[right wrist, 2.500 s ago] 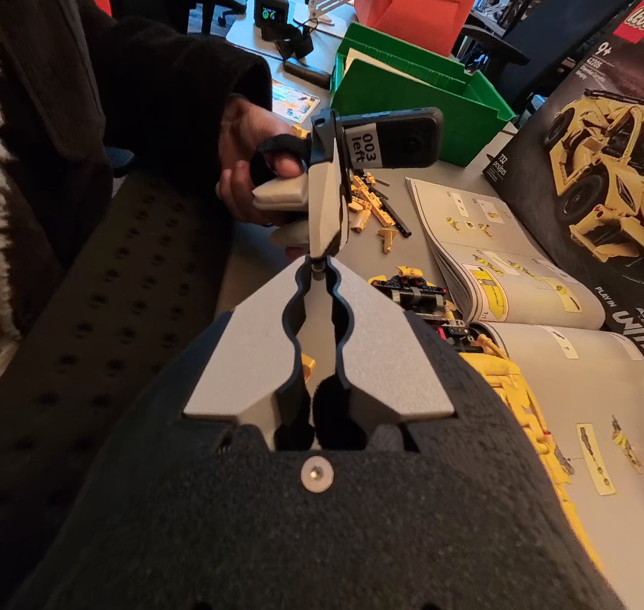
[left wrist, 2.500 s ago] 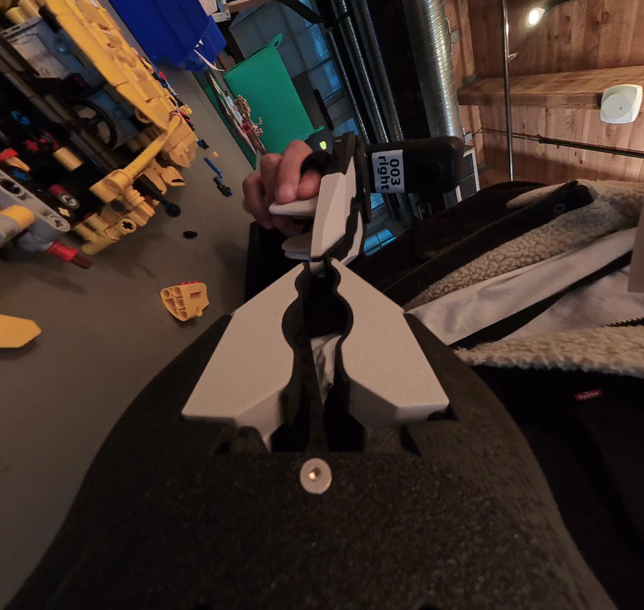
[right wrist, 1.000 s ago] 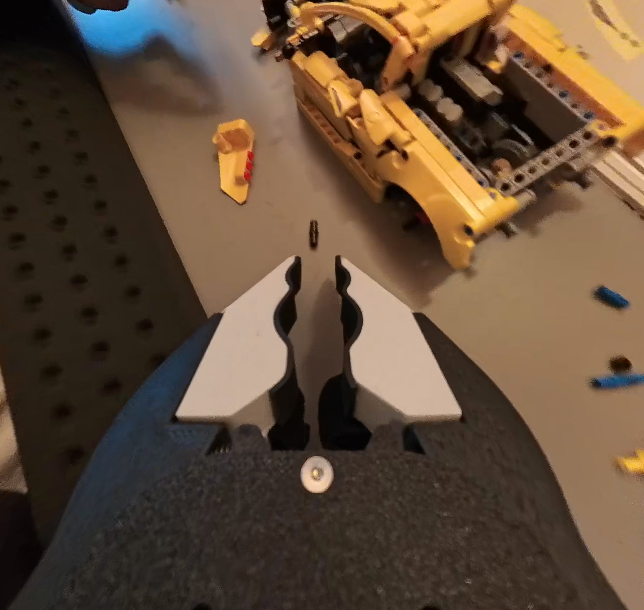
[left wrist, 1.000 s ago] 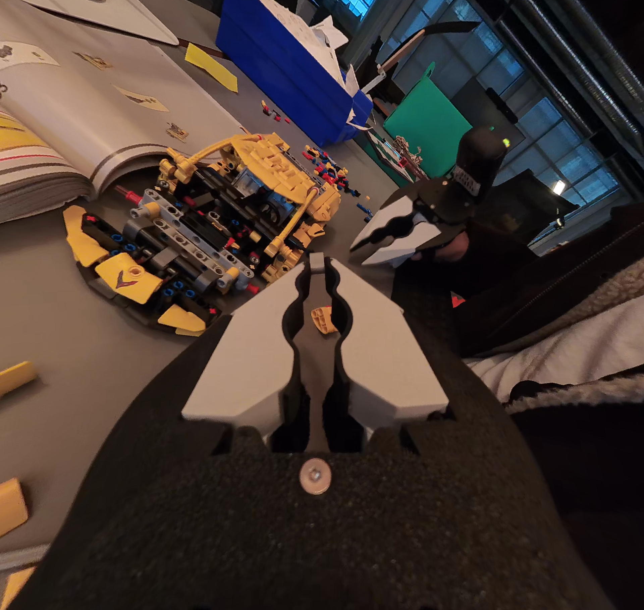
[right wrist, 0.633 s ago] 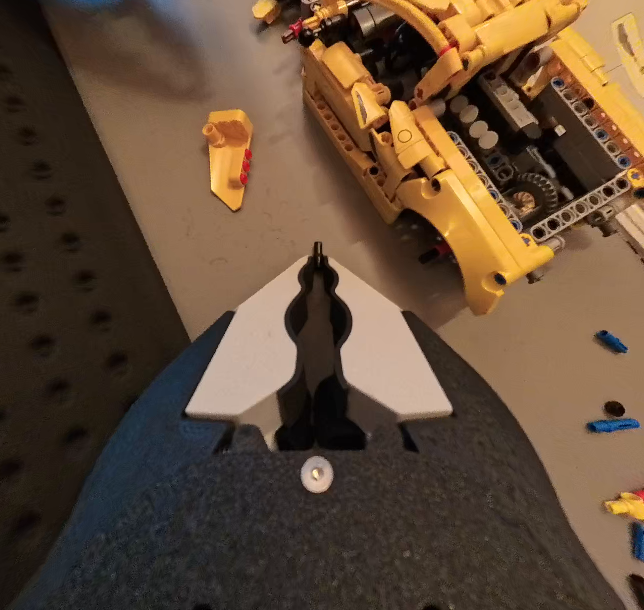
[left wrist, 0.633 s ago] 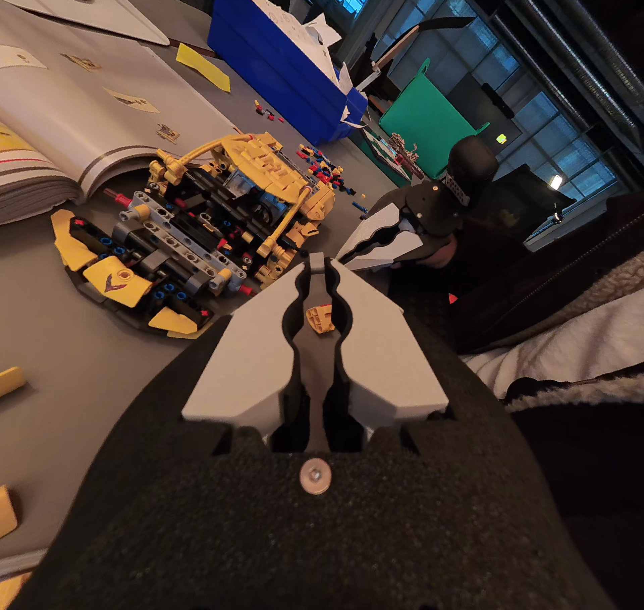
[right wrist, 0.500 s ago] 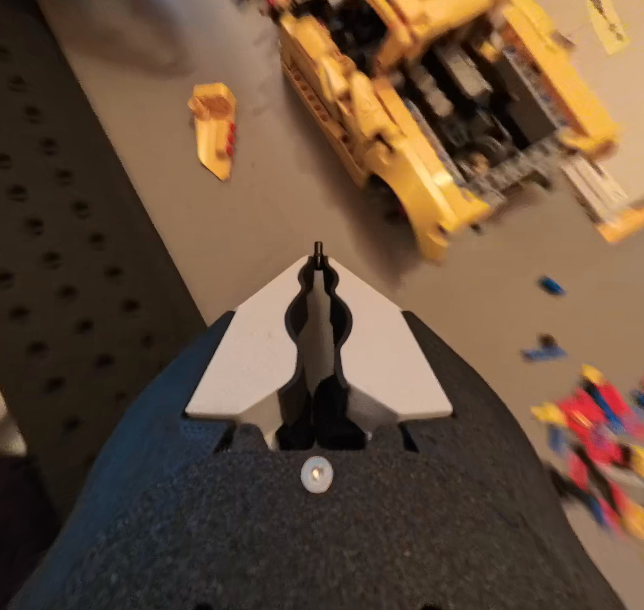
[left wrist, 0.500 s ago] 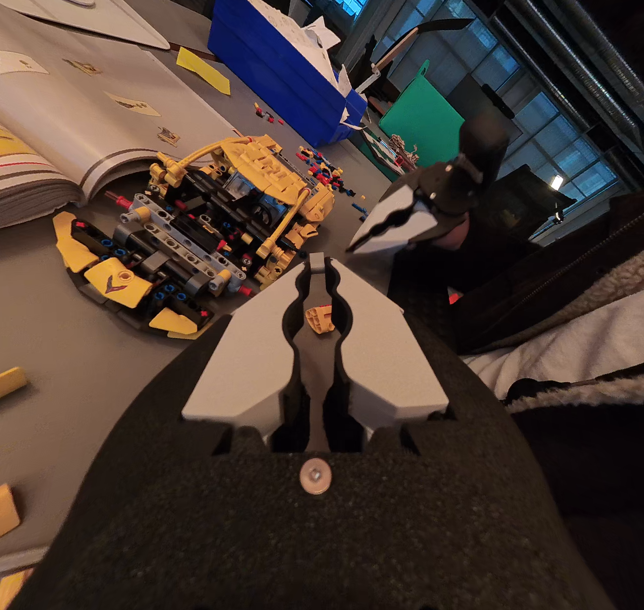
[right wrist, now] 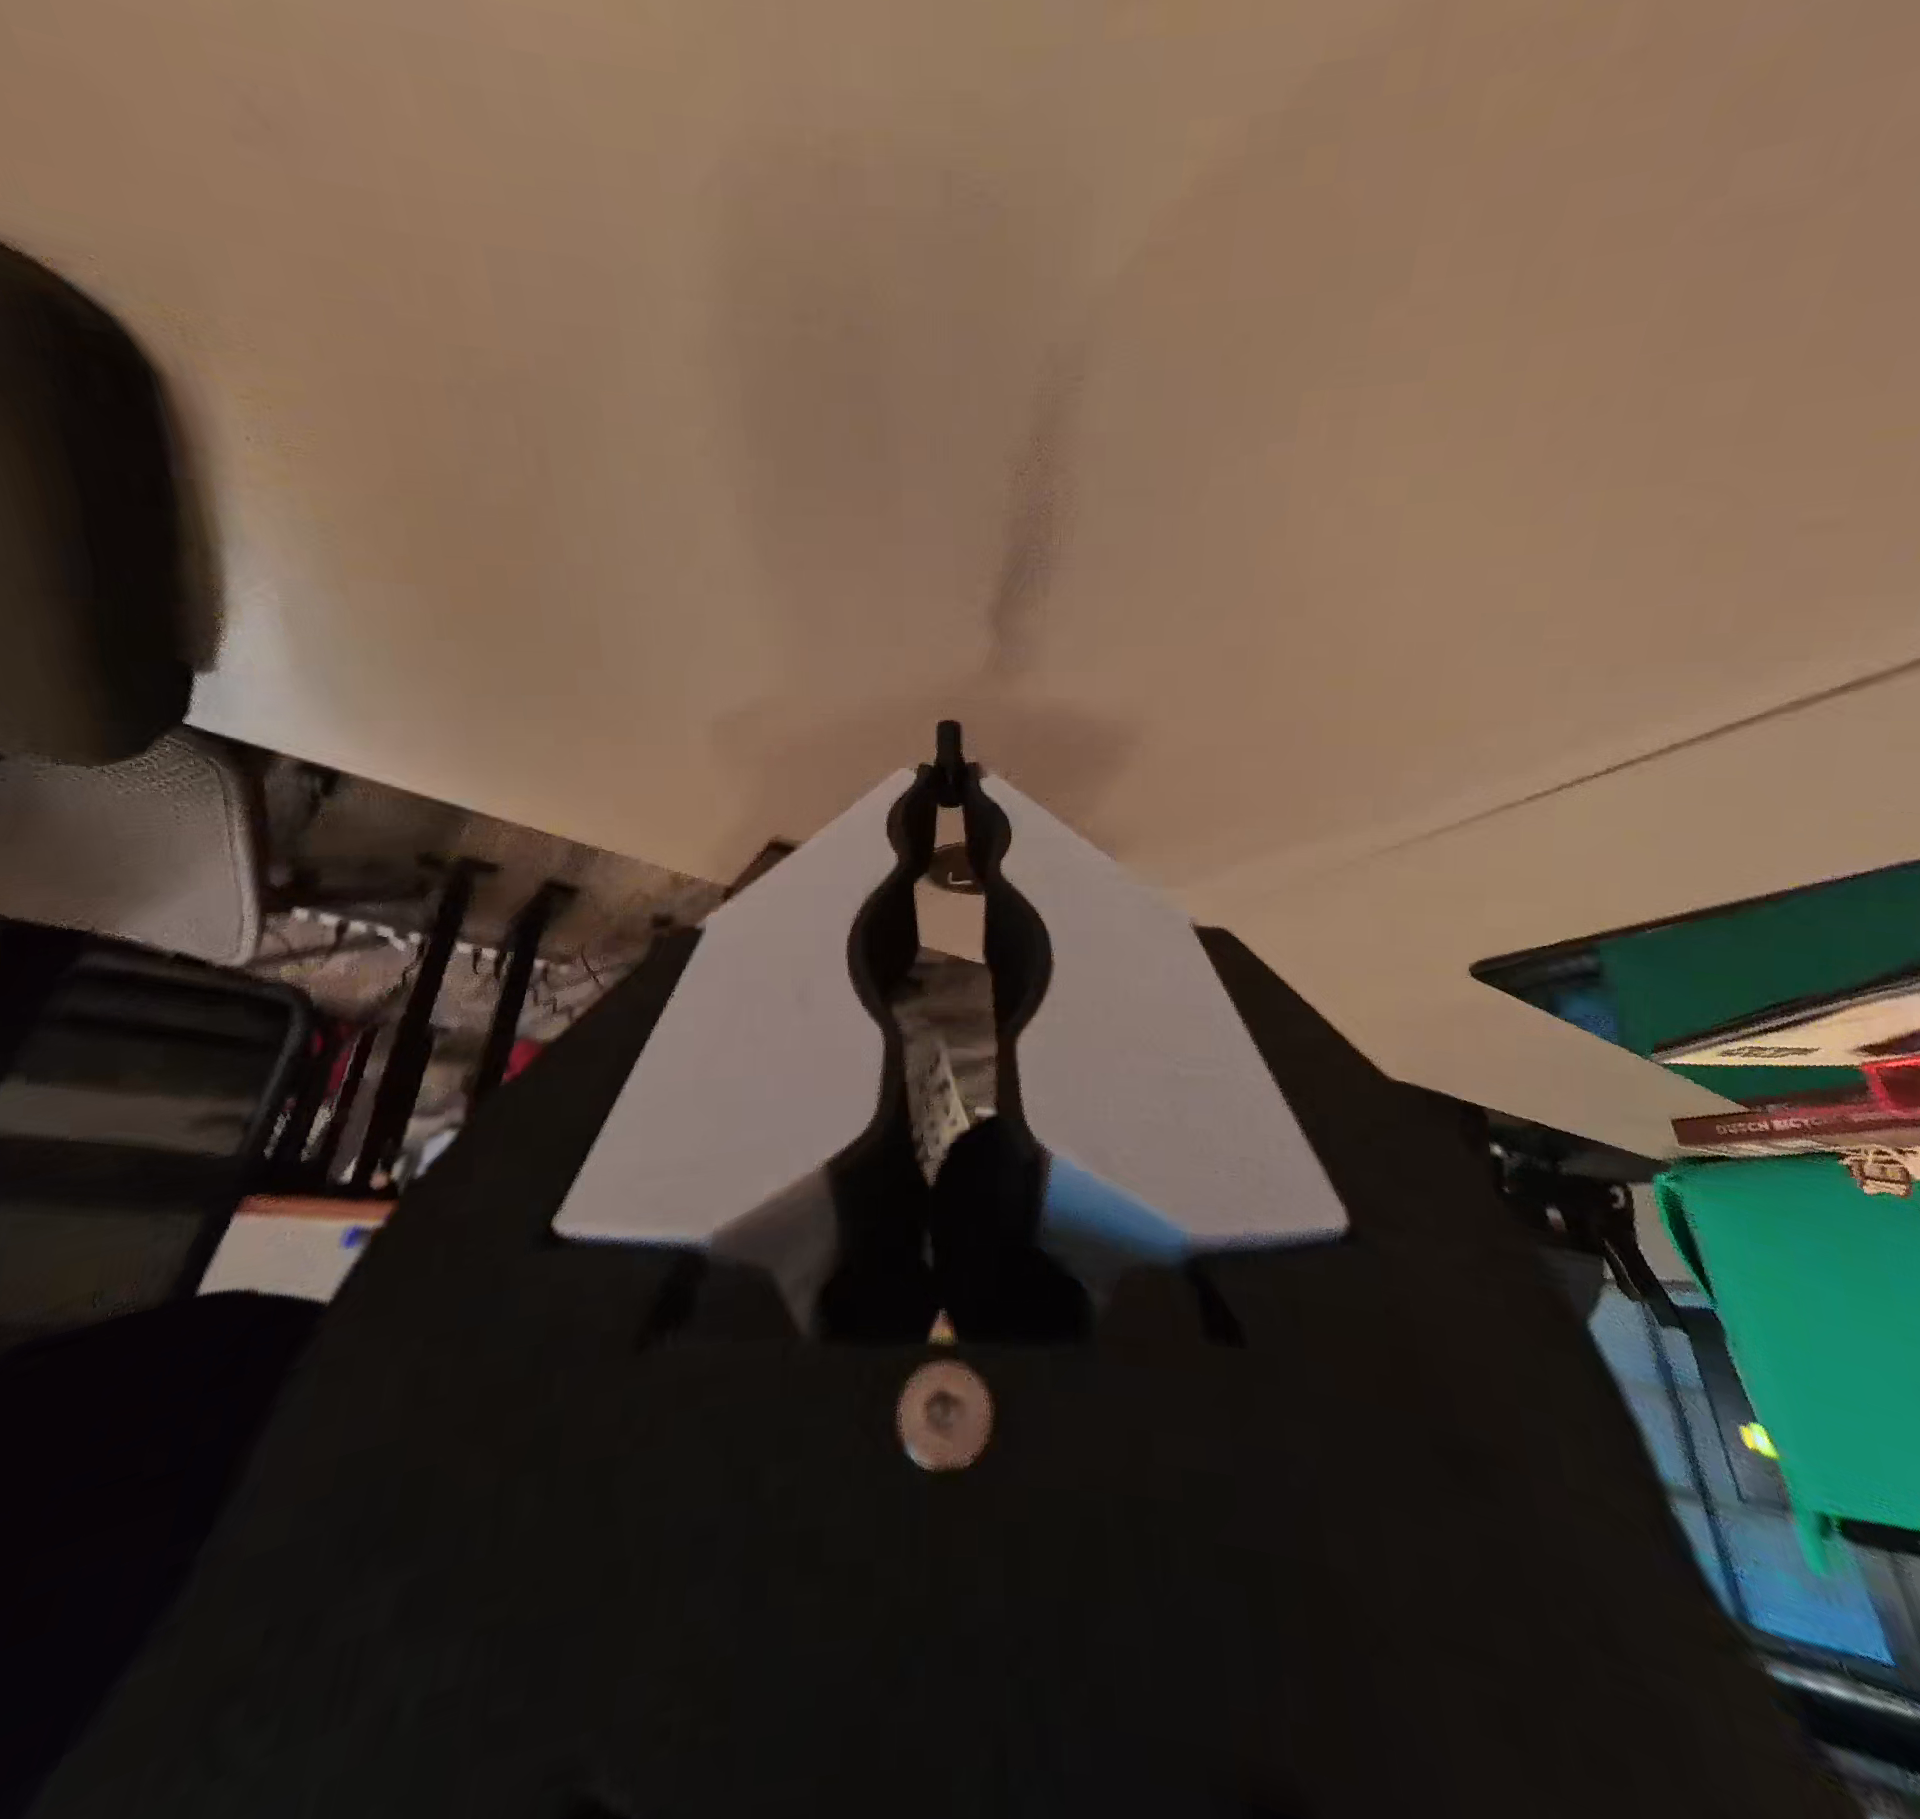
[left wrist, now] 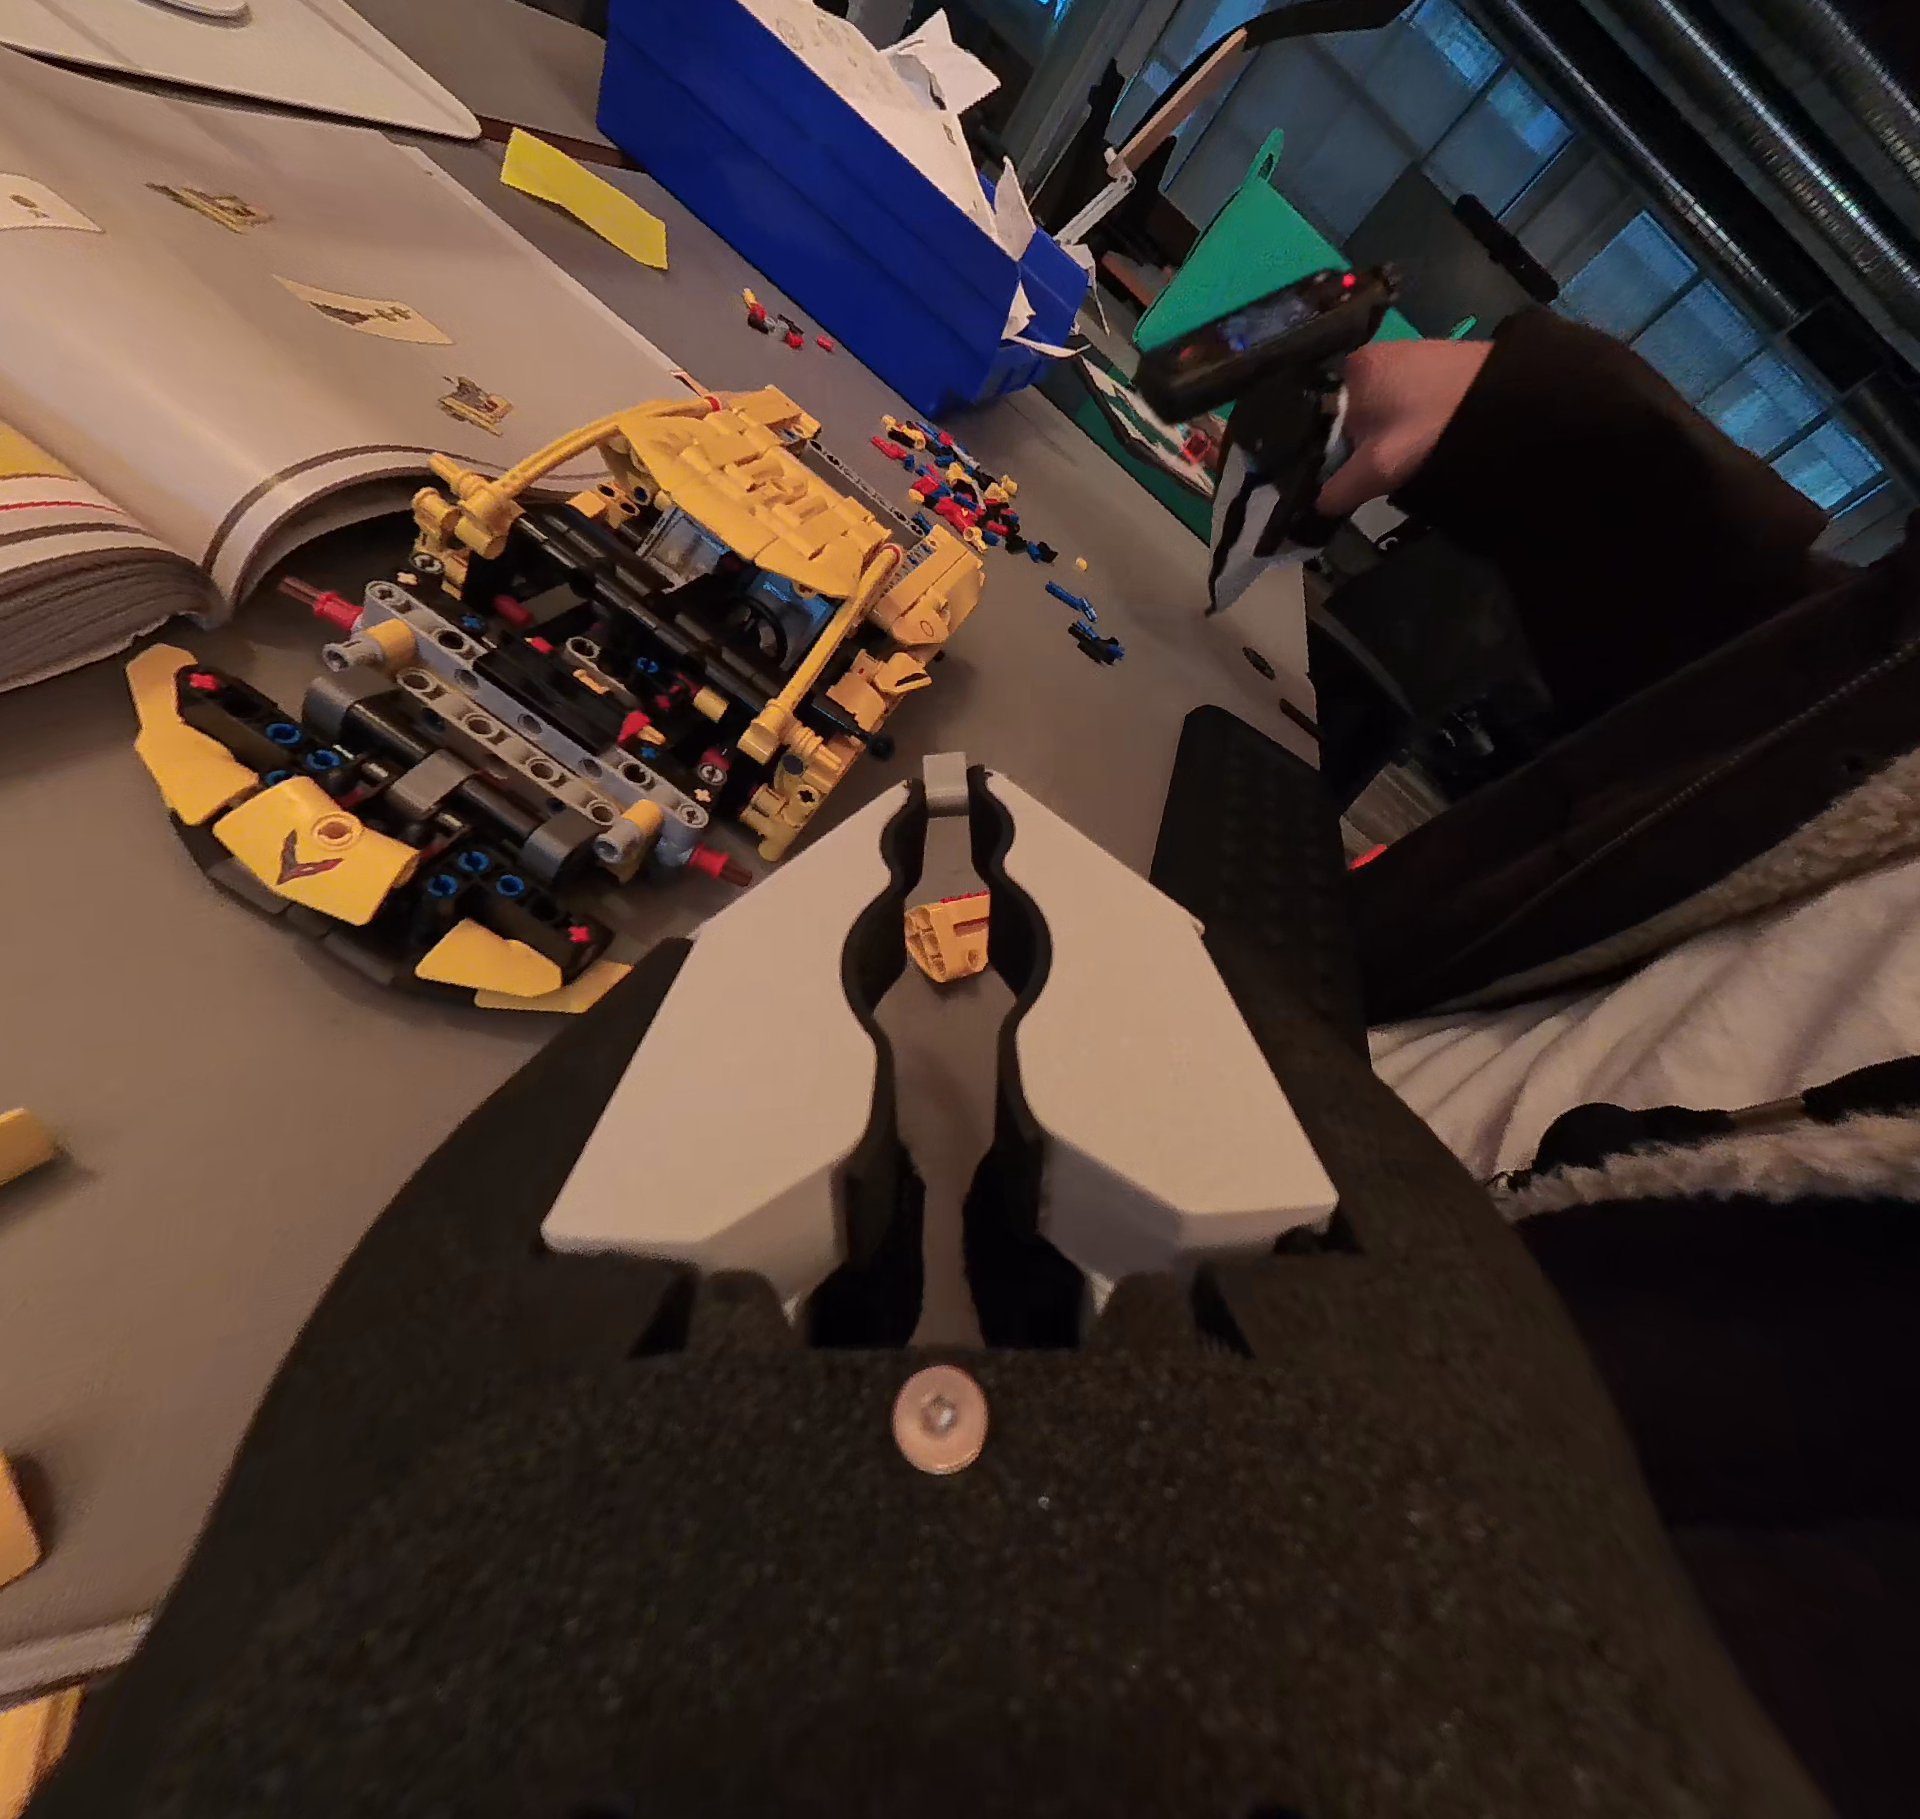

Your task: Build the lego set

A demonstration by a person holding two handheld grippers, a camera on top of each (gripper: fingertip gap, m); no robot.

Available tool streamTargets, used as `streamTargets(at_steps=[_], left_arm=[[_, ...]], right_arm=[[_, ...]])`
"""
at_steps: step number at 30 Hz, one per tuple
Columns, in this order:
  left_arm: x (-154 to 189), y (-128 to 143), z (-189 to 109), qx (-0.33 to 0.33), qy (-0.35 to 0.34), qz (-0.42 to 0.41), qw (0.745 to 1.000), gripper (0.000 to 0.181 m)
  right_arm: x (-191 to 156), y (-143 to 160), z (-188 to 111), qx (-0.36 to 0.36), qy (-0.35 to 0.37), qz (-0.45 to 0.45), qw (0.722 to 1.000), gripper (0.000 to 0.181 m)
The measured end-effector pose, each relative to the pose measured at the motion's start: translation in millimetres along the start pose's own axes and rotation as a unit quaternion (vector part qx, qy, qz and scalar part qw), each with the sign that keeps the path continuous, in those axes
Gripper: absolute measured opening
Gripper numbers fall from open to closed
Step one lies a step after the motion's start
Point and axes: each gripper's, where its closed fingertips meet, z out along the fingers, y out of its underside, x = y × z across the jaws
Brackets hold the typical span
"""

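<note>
Left wrist view: your left gripper (left wrist: 945,782) was closed w/ a small grey piece (left wrist: 943,793) at its tips, above the grey table (left wrist: 260,1094), near the half-built yellow and black lego car (left wrist: 644,626). Your right gripper (right wrist: 948,772) pinched a thin black pin (right wrist: 948,741), raised over the table edge.

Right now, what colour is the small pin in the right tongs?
Black pin, pinched at the right tongs' tips; clearest in the right wrist view.

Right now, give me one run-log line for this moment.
left gripper: shut on grey piece | right gripper: shut on black pin, above table | yellow car: part-built, untouched
</note>
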Motion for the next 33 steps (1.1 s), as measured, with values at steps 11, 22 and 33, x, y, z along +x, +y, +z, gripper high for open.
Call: streamTargets(at_steps=[11,22,33], left_arm=[[-1,3,1,-0.006,0.002,-0.006,1.0,0.007],[-2,4,2,-0.008,0.001,-0.009,1.0,0.008],[-2,6,2,-0.011,0.002,-0.007,1.0,0.007]], right_arm=[[6,0,13,-0.031,0.003,0.01,0.999,0.004],[8,-2,14,-0.027,0.007,0.014,0.999,0.004],[6,-4,17,-0.022,-0.003,0.011,1.0,0.013]])
